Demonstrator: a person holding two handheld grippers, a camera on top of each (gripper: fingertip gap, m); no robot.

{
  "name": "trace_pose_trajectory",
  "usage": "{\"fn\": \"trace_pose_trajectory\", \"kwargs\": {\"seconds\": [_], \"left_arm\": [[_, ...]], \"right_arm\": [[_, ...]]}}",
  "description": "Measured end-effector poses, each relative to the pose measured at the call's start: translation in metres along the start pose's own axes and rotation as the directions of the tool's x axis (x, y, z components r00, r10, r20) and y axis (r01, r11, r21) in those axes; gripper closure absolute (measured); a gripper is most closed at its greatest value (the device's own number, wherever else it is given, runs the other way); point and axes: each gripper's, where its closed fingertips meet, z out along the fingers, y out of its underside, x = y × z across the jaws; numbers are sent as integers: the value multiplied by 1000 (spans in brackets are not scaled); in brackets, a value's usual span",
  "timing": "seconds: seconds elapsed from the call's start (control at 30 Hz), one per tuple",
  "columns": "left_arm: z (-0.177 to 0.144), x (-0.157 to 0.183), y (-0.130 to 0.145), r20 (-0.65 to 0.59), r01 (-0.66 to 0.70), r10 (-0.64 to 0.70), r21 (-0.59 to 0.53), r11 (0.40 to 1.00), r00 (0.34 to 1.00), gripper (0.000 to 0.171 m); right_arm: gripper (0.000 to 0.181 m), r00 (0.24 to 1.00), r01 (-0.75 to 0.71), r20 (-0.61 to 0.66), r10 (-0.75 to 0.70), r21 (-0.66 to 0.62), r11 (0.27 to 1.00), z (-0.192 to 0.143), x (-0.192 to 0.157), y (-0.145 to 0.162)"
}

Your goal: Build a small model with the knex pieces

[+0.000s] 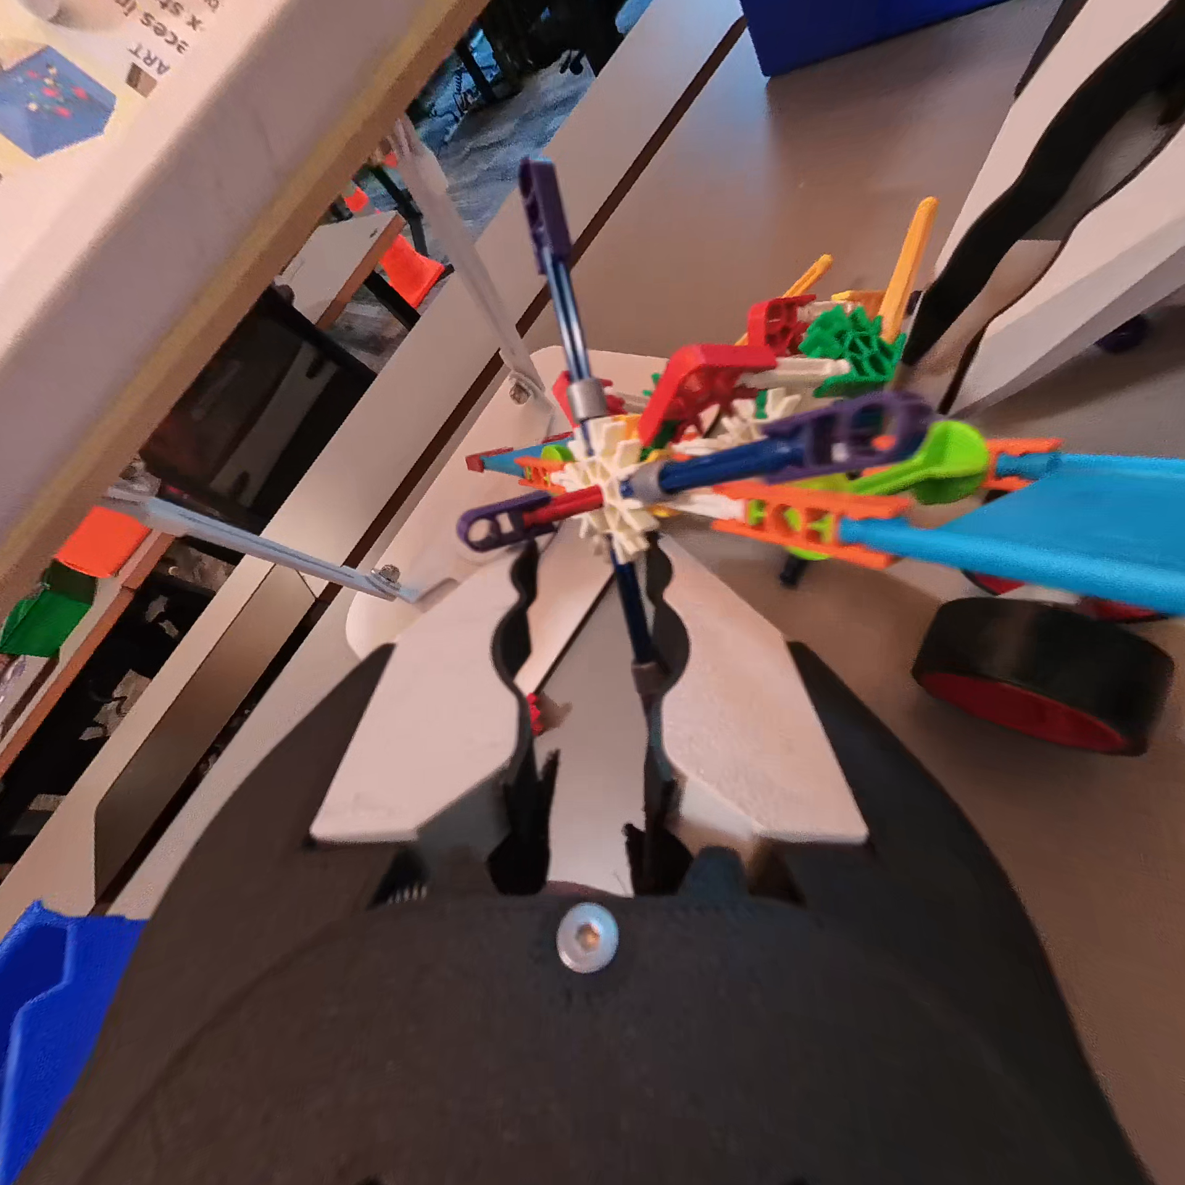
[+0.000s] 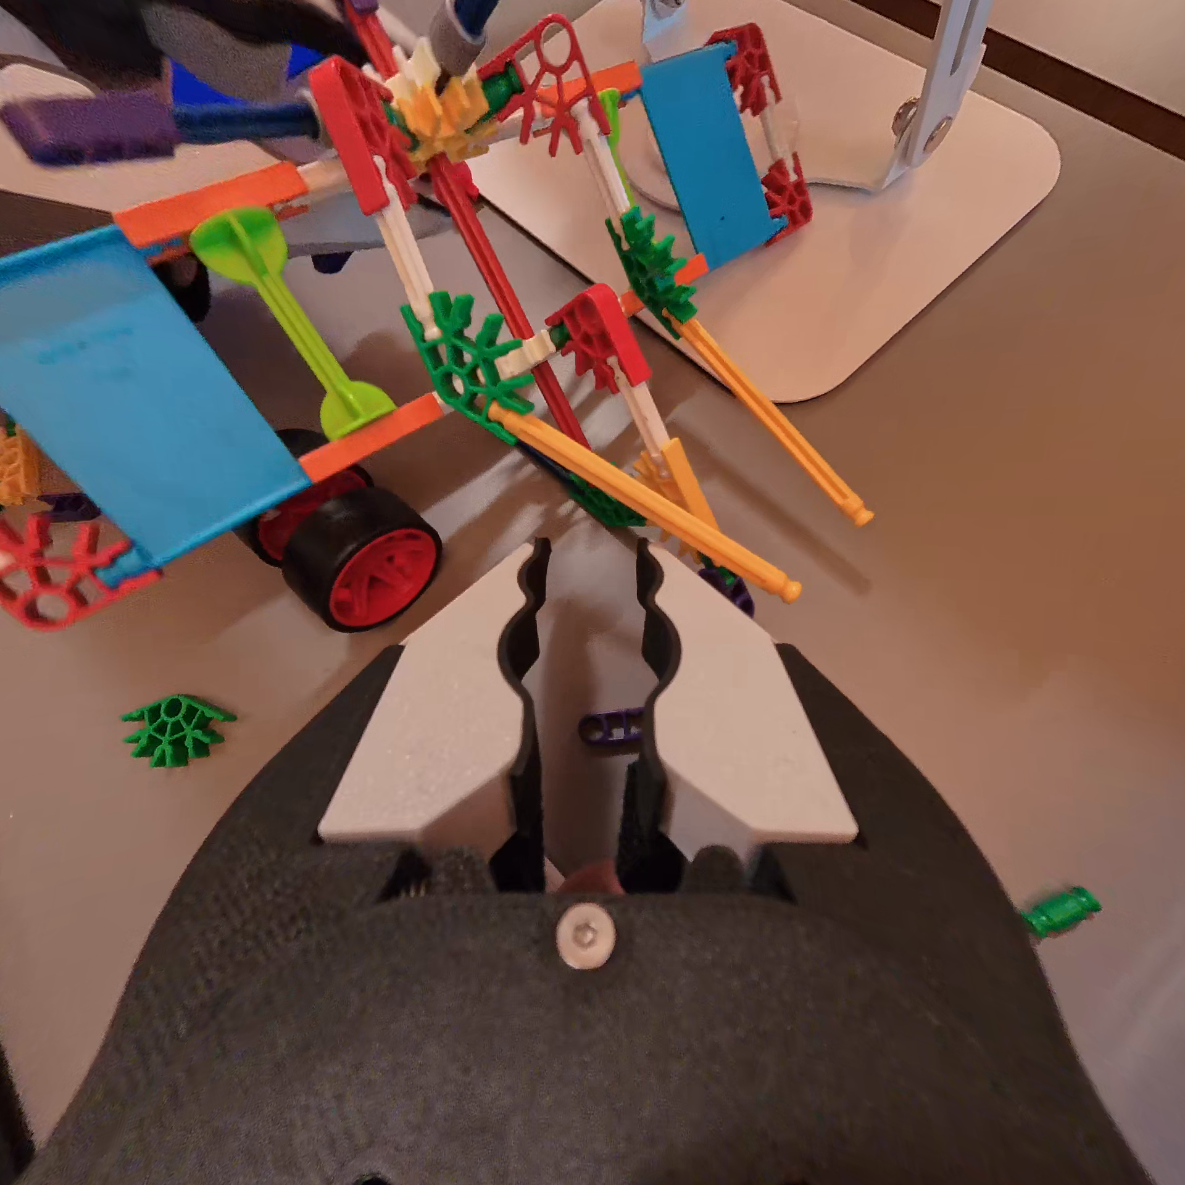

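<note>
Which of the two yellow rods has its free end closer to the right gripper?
The lower yellow rod, whose knobbed end lies just beside the right gripper. The other yellow rod ends farther off, over the bare table.

A pale grey-beige bench (image 1: 737,211) fills most of both views, its top crossed by a dark seam. A white rounded base plate (image 2: 898,276) lies flat on it, carrying slim metal struts (image 1: 462,256). Beyond the bench edge, dark-framed tables and chairs (image 1: 301,385) stand on a mottled floor (image 1: 487,147), with orange and green patches among them. Warm light falls from above.
</note>
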Motion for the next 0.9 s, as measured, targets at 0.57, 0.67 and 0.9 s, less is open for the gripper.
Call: {"fn": "trace_pose_trajectory", "kwargs": {"seconds": [0.57, 0.67, 0.9], "left_arm": [[-3, -16, -4, 26, 203, -205, 77, 976, 978, 164], [-5, -24, -7, 4, 309, -311, 101, 946, 951, 164], [-13, -32, -17, -36, 456, -457, 159, 875, 889, 168]], "right_arm": [[159, 995, 4, 98, -3, -10, 1000, -8, -21, 4], [155, 992, 8, 125, -4, -36, 999, -6, -30, 9], [146, 978, -87, 200, 61, 125, 988, -13, -43, -24]]}}
